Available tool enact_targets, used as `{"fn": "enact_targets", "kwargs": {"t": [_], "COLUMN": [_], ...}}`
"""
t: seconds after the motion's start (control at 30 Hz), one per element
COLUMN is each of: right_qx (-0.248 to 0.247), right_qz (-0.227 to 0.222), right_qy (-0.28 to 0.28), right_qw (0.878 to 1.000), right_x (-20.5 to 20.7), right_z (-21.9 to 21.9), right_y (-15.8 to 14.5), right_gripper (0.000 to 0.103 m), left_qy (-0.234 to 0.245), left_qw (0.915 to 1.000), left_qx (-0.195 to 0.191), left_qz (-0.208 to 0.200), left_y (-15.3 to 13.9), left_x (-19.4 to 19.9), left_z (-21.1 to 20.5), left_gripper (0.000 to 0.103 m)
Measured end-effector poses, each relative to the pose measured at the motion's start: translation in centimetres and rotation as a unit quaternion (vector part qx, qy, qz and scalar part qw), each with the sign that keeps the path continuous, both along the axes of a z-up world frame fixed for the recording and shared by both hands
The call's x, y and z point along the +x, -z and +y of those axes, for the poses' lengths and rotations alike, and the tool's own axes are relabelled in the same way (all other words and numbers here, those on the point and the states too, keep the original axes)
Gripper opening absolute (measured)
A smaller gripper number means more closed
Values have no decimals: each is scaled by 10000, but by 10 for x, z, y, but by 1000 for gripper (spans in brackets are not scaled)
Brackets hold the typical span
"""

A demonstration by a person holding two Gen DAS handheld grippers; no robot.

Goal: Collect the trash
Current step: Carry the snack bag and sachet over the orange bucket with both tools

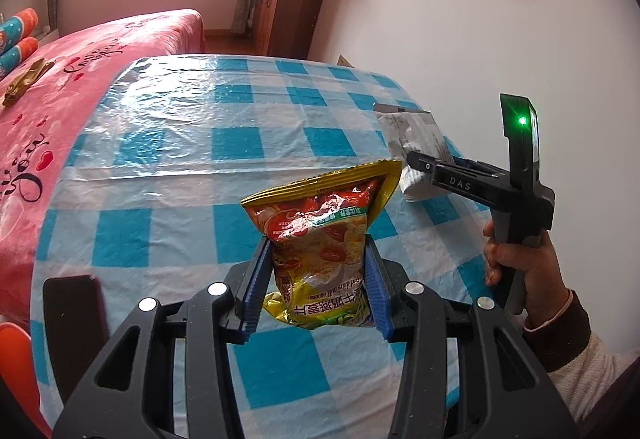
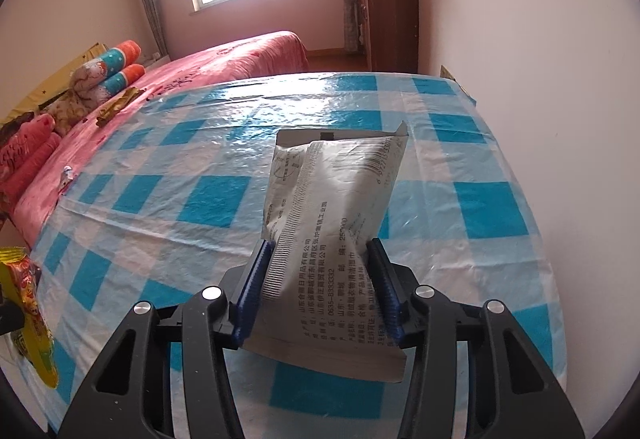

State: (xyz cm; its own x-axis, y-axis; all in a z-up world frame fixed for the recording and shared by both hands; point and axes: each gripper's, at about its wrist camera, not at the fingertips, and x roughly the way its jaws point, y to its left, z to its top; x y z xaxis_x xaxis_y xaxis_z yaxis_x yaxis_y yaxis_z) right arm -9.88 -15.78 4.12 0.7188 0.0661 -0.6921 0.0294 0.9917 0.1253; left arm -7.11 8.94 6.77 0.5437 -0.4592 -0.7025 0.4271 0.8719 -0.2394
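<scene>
A yellow and red snack bag (image 1: 320,223) is lifted off the blue-and-white checked table cover (image 1: 200,159), with my left gripper (image 1: 318,239) shut on its middle. The same bag shows at the left edge of the right wrist view (image 2: 28,299). A white printed packet (image 2: 336,207) stands up between the blue pads of my right gripper (image 2: 320,243), which pinch its lower half. In the left wrist view the right gripper (image 1: 416,161) is at the right, held by a hand (image 1: 516,271), with the white packet (image 1: 416,135) at its tip.
A pink bed (image 1: 60,79) runs along the table's left side, with a gold wrapper (image 1: 28,79) on it. Rolled pillows (image 2: 116,67) lie at its head. A dark flat object (image 1: 76,311) sits at the table's near left. A wooden cabinet (image 1: 288,7) stands behind, and a white wall on the right.
</scene>
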Motion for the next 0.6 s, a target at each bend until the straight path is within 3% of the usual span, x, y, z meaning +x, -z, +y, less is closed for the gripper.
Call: {"fn": "enact_targets", "kwargs": {"t": [0.6], "right_qx": [339], "right_qz": [-251], "right_qy": [-447], "right_qw": [9981], "right_x": [-39], "right_z": [40], "right_y": [-40], "right_gripper": [50], "left_qy": [-331], "left_qw": [9983], "left_qx": [-353], "left_qz": [-335], "left_y": [-16], "left_x": [-32], "left_z": [42], "left_gripper": [46]}}
